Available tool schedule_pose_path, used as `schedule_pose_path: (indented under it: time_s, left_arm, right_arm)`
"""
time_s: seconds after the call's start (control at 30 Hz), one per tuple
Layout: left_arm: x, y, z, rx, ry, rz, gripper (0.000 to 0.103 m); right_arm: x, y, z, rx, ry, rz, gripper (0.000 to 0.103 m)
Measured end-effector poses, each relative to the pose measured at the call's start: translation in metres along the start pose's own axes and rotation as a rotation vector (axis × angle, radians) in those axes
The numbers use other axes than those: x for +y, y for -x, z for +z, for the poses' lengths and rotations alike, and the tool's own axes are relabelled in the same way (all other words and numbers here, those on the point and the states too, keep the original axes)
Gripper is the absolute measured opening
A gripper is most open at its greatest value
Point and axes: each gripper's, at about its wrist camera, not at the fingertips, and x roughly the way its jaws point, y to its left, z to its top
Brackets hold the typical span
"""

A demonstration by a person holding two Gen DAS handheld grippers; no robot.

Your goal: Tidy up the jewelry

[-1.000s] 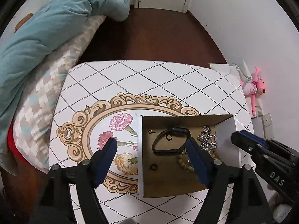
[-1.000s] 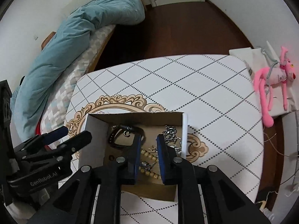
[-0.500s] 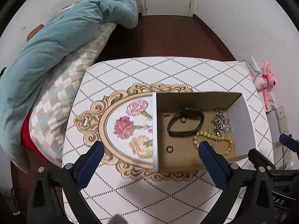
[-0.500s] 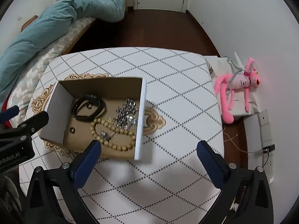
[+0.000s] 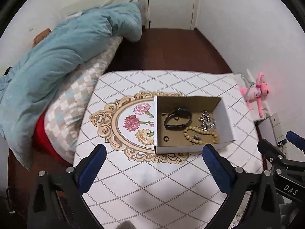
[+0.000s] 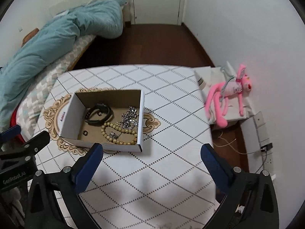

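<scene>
- One box [image 5: 192, 148], open-topped, on one counter [image 5: 152, 181].
- One black band [image 5: 177, 119] in the box.
- One bead bracelet [image 5: 200, 134] in the box.
- One heap of silver chain [image 5: 206, 120]; pieces cannot be counted.
- One small dark ring [image 5: 166, 138].
- One tiny metal piece [image 5: 163, 114] near the band.
- Two claws: left claw [image 5: 154, 164], right claw [image 6: 152, 162], both spread wide.
- One pink plush [image 6: 226, 95].
- One teal duvet [image 5: 57, 57].
</scene>
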Motion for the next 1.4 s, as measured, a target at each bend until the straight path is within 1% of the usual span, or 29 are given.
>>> schedule_pose_path:
  time_s: [0.23, 0.47, 0.57, 0.73, 0.9, 1.0, 1.17, 1.4]
  left_arm:
    - [0.004, 0.075, -0.006, -0.094, 0.015, -0.006, 0.103]
    - [0.008, 0.134, -0.012, -0.167, 0.029, -0.006, 0.103]
    - [0.009, 0.152, -0.015, -0.183, 0.031, -0.010, 0.103]
    - [0.010, 0.175, -0.020, -0.206, 0.022, -0.022, 0.103]
    - [0.011, 0.180, -0.023, -0.201, 0.022, -0.011, 0.103]
    - [0.011, 0.176, -0.021, -0.183, 0.019, -0.007, 0.103]
    - [0.008, 0.159, -0.012, -0.123, 0.021, -0.019, 0.103]
    - [0.004, 0.133, 0.002, -0.083, 0.016, 0.002, 0.103]
  right_arm:
    - [0.003, 0.084, -0.012, -0.122, 0.000, -0.023, 0.103]
    - [0.002, 0.167, -0.022, -0.245, -0.018, -0.024, 0.103]
    - [0.003, 0.191, -0.025, -0.277, -0.017, -0.025, 0.103]
    - [0.007, 0.219, -0.030, -0.300, -0.011, -0.007, 0.103]
    - [0.006, 0.230, -0.033, -0.302, -0.014, -0.005, 0.103]
    - [0.004, 0.229, -0.033, -0.290, -0.019, 0.003, 0.103]
    - [0.001, 0.216, -0.024, -0.256, -0.031, -0.004, 0.103]
    - [0.003, 0.186, -0.005, -0.202, -0.026, -0.016, 0.103]
